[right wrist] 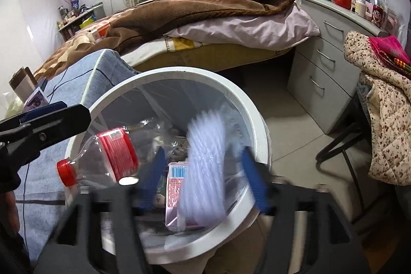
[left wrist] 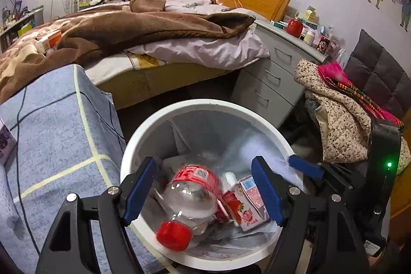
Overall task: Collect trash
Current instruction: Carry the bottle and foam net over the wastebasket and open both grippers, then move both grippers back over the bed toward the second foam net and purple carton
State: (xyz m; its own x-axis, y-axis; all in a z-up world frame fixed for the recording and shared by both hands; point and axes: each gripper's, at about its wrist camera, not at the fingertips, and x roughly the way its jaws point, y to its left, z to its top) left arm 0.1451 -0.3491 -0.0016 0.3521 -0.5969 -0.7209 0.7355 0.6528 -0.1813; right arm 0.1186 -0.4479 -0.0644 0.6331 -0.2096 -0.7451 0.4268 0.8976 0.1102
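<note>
A: Bin [left wrist: 143, 130]?

B: White, lined with a clear bag, low centre in both views. It is wedged between the blue cloth [left wrist: 51, 120] at 9 o'clock and the drawers [left wrist: 269, 84] at 2. Both grippers point down into its mouth, so anything let go lands inside.

A: Left gripper [left wrist: 205, 163]?

B: Jaws spread wide with nothing pinched. A clear bottle [left wrist: 192, 197] with a red cap and label shows between its fingers, but neither pad touches it.

A: Is the bottle in the bin?

B: Hard to say. In the right view it is smeared and its cap overlaps the rim at 9 o'clock, so it's probably dropping in, not settled yet. It's tilted, with the cap toward the near rim.

A: Right gripper [right wrist: 203, 153]?

B: Also spread. A white ribbed piece [right wrist: 205, 158], badly blurred, sits in the gap clear of both pads. I'd say it was let go and is falling toward the 3 o'clock wall of the bin. Can't tell what it is, maybe plastic or paper.

A: Anything else inside?

B: A pink strawberry carton [left wrist: 246, 199] lies on the liner, just right of the bottle, with crumpled bits under it.

A: Why are both over one spot?

B: My guess is two pieces are being dumped at once, which saves a trip.

A: Risk?

B: The bottle's cap end is close to the rim, so it could bounce out at 9 o'clock.
</note>
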